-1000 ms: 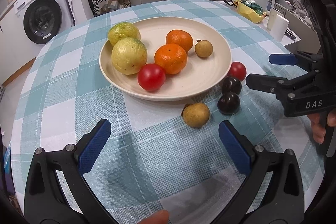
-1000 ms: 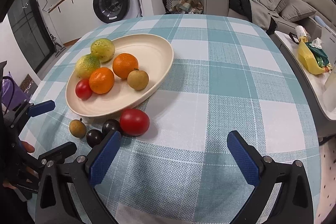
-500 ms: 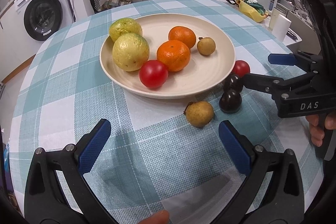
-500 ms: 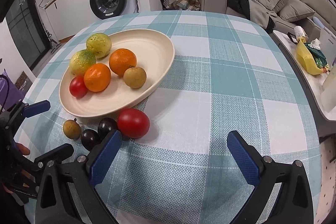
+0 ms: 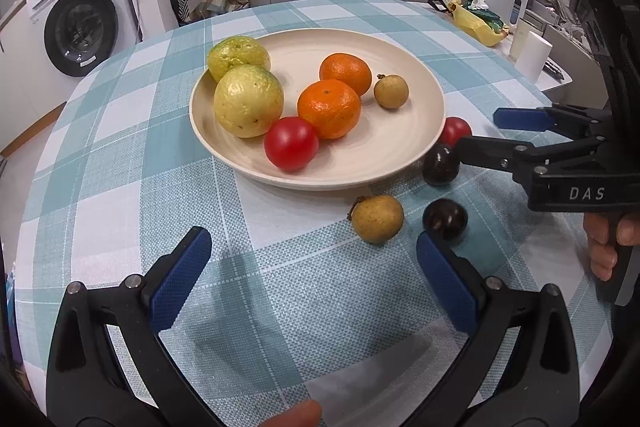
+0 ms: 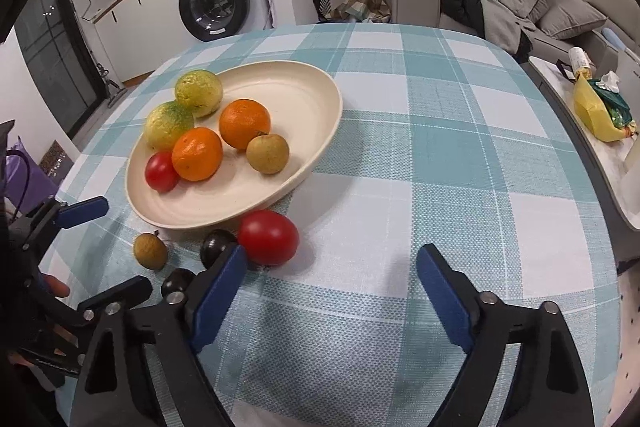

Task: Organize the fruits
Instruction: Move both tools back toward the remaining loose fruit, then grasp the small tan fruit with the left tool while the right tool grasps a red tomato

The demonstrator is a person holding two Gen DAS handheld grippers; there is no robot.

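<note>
Checked table (image 6: 460, 187): six fruits already on plate (image 5: 400, 155). Loose tomato (image 6: 269, 237), longan (image 5: 376, 218), two dark fruits, plums perhaps, beside rim. Your left tongs (image 5: 312, 267) and right tongs (image 6: 328, 287) both spread, holding nothing.

I counted one plate (image 5: 400, 163) on the counter (image 5: 120, 155). It held two guavas (image 5: 248, 101), two oranges (image 5: 329, 108), one tomato (image 5: 291, 143) and one longan (image 5: 391, 91). Off the plate lay a second tomato (image 6: 268, 237), a second longan (image 5: 377, 218) and two dark plums (image 5: 445, 219).
</note>
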